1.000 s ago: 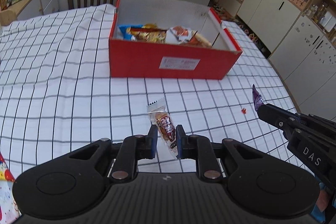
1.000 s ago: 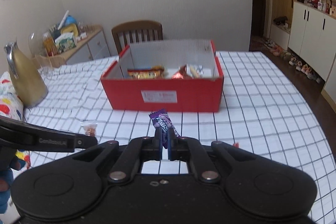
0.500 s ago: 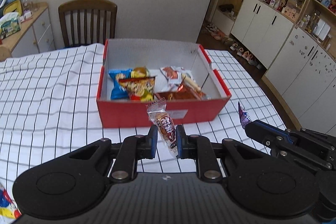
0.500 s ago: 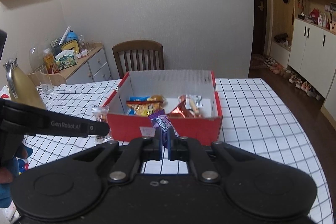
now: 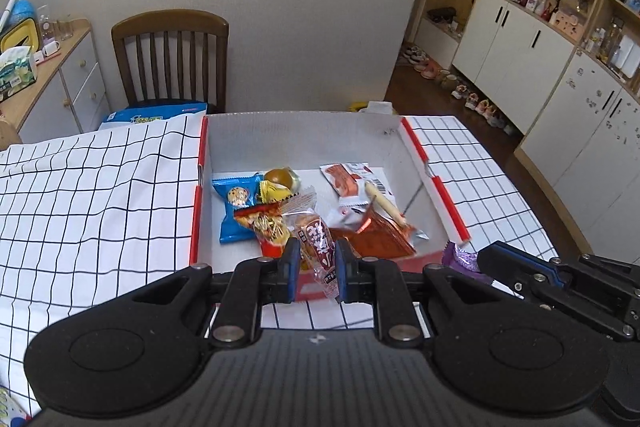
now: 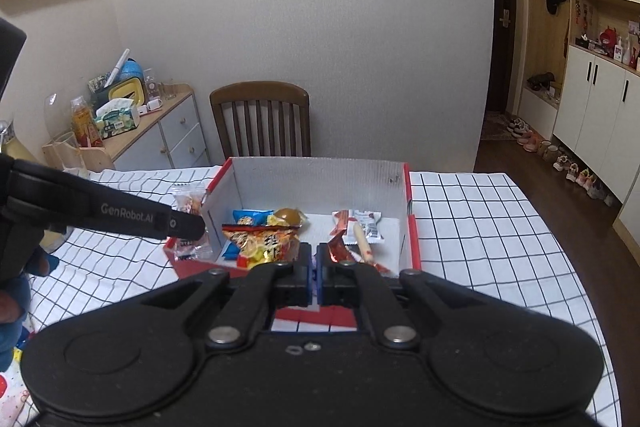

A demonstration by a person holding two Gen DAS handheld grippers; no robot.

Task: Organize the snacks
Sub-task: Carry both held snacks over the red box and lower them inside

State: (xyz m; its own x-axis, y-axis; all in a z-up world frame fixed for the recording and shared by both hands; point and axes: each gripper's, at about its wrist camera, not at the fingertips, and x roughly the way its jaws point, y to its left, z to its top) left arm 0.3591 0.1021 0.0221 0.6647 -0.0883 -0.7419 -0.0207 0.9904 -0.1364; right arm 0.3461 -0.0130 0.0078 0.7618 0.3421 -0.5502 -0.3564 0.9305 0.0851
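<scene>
Checked tablecloth (image 5: 100, 211), both claws at red box (image 5: 448, 203) near edge, left claw (image 5: 314, 261) pinching sausage packet (image 5: 316, 247), right claw (image 6: 314, 277) pinching purple wrapper (image 5: 464, 259).

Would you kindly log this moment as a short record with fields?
Container: red box, open, on the checked tablecloth
Box contents: blue cookie packet, orange packets, a stick snack
Left tool: shut on a clear-wrapped snack, at the box's near wall
Right tool: shut on a purple wrapper, at the box's near right corner
</scene>
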